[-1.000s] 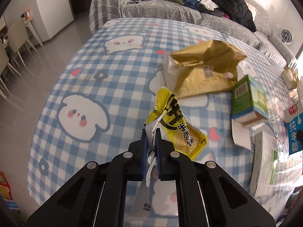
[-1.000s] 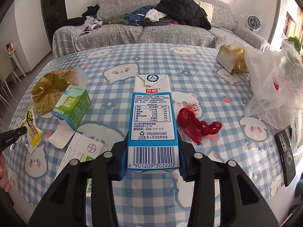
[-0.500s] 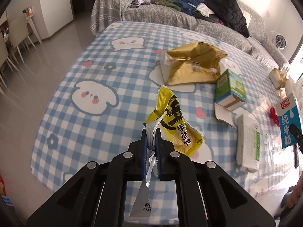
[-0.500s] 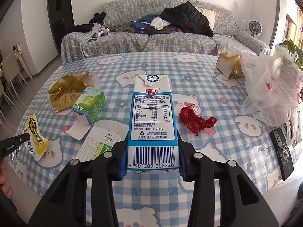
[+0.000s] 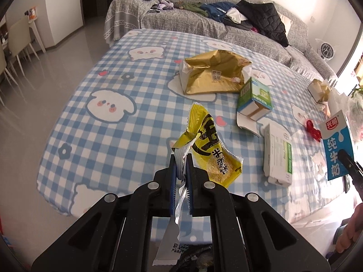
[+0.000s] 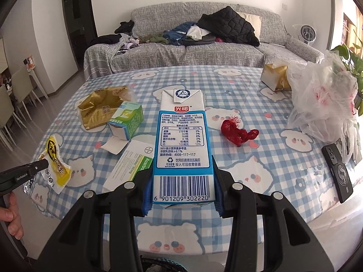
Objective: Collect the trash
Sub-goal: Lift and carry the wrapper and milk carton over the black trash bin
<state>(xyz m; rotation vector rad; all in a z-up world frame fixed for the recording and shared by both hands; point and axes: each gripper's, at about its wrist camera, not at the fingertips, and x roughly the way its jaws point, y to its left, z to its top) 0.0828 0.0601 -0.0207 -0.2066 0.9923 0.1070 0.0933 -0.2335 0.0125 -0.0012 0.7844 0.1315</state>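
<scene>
My left gripper point(image 5: 181, 161) is shut on a yellow snack wrapper point(image 5: 208, 147) and holds it above the table's near edge; it also shows in the right wrist view point(image 6: 54, 158). My right gripper point(image 6: 181, 181) is shut on a blue and white milk carton point(image 6: 181, 140), held upright above the table; the carton also shows in the left wrist view point(image 5: 335, 145). On the checked tablecloth point(image 5: 113, 136) lie a gold bag point(image 5: 213, 74), a green box point(image 5: 254, 99), a white and green medicine box point(image 5: 278, 154) and a red net point(image 6: 238, 132).
A clear plastic bag point(image 6: 322, 104) and a small gold box point(image 6: 275, 78) stand at the table's right. A black phone point(image 6: 338, 172) lies near the right edge. A grey sofa point(image 6: 204, 52) with clothes is behind the table. Chairs point(image 5: 13, 45) stand far left.
Both grippers have risen and drawn back from the table with their loads; the table looks smaller and farther. Both grips are unchanged.
</scene>
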